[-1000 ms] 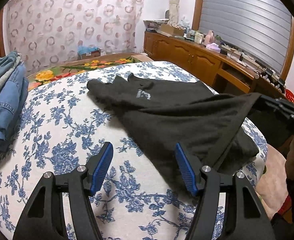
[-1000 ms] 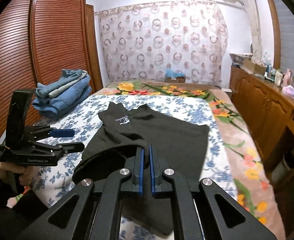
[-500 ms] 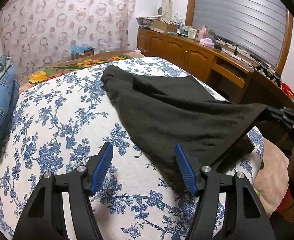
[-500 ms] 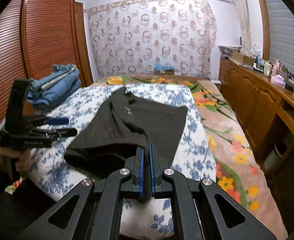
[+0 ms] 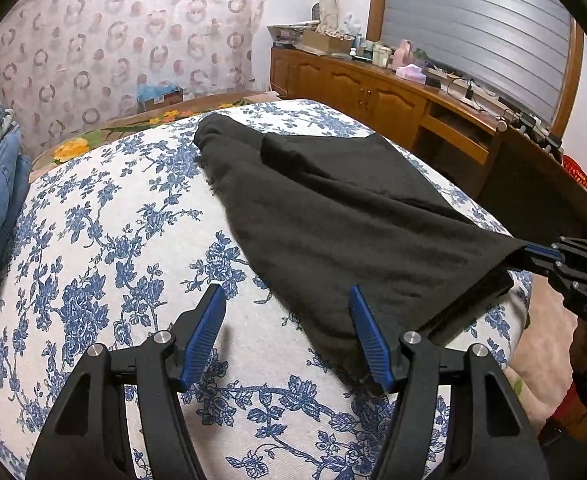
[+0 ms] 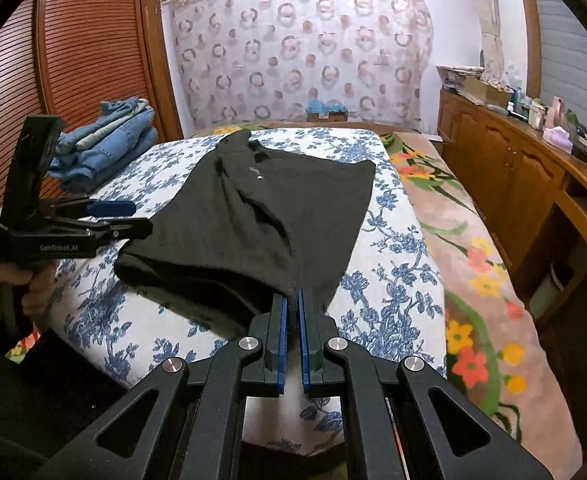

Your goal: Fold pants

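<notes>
Fold barely begun
Right gripper (image 6: pixel 289 316) pinches black pants (image 6: pixel 261 216) at their near edge; left gripper (image 5: pixel 287 332) spread, empty; folding remains.

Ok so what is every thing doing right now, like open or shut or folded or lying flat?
left gripper: open, holding nothing, low over the bedspread.
right gripper: shut on a corner of the black pants.
black pants: partly folded over, near corner lifted, the rest lying on the bed.
jeans: folded, stacked in a pile by the wardrobe.
floral bedspread: spread flat under the pants.
wardrobe: doors shut.
</notes>
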`<state>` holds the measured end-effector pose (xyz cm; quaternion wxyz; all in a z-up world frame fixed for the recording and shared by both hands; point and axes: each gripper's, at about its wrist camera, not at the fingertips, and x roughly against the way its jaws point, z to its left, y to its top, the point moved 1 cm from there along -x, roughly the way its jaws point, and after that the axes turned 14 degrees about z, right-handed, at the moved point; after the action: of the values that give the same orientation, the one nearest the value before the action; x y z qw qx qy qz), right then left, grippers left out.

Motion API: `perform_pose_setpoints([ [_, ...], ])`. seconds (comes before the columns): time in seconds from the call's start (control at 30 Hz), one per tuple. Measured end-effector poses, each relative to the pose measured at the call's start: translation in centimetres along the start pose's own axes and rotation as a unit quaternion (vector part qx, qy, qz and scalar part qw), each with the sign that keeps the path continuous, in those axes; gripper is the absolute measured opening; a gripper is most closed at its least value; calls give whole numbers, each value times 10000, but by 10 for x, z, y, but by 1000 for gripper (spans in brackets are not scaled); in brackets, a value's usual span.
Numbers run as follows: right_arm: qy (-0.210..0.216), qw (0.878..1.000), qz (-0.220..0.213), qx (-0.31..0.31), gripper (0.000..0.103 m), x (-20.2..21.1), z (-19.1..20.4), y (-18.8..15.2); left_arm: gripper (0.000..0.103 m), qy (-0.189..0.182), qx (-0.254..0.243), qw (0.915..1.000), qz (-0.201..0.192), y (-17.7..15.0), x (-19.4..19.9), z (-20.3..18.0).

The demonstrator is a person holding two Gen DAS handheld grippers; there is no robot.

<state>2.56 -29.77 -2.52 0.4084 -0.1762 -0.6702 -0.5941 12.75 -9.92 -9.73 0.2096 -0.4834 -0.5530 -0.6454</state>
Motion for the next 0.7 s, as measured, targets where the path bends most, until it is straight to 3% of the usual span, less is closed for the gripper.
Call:
perform_pose_setpoints([
  [0.33, 111, 9996, 253, -44, 5, -8, -9, -2, 65, 175, -64, 9994, 286, -4, -13, 1],
  [0.43, 21, 9995, 316, 10, 15, -5, -9, -2, 65, 208, -59, 9992, 351, -4, -15, 3],
  [0.7, -72, 9998, 191, -5, 16, 16, -13, 0, 66, 60, 63, 9994, 338, -7, -13, 10],
])
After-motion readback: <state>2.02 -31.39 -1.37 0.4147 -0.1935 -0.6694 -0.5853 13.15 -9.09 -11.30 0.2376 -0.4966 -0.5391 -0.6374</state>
